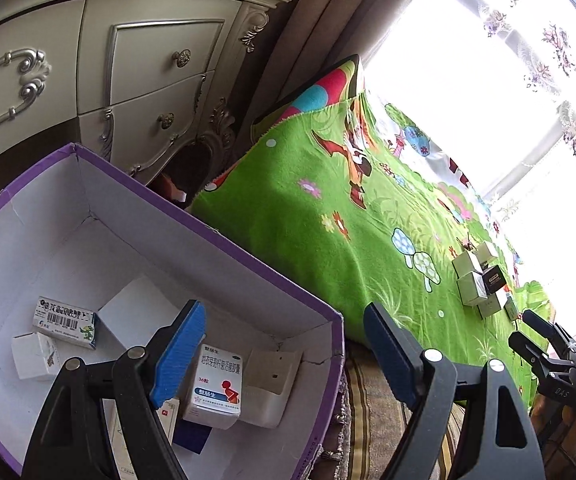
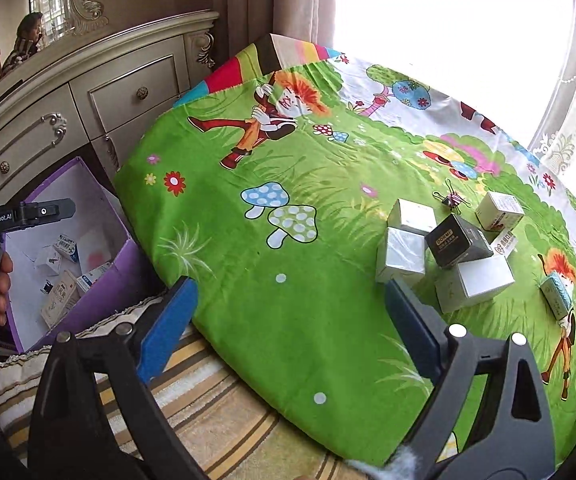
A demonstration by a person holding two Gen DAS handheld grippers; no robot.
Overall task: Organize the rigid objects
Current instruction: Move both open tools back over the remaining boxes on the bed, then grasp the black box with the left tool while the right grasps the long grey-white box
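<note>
The bin [image 1: 223, 240], purple outside and white inside, sits left of the mat, open side up, apparently as the collection point; several boxes already lie on its floor, including a medicine box [image 1: 216, 384]. The left gripper [image 1: 283, 360] hangs above its near corner, jaws spread, empty. The right gripper [image 2: 292, 332] is also spread and empty, aimed over the green mat [image 2: 288, 300] toward the loose boxes [image 2: 448, 256]: small white cartons around one black box [image 2: 458, 245], clustered at right.

Purple, white-lined box [image 1: 207, 236]; green cartoon-mushroom cloth [image 2: 288, 300]; black carton [image 2: 458, 245]
</note>
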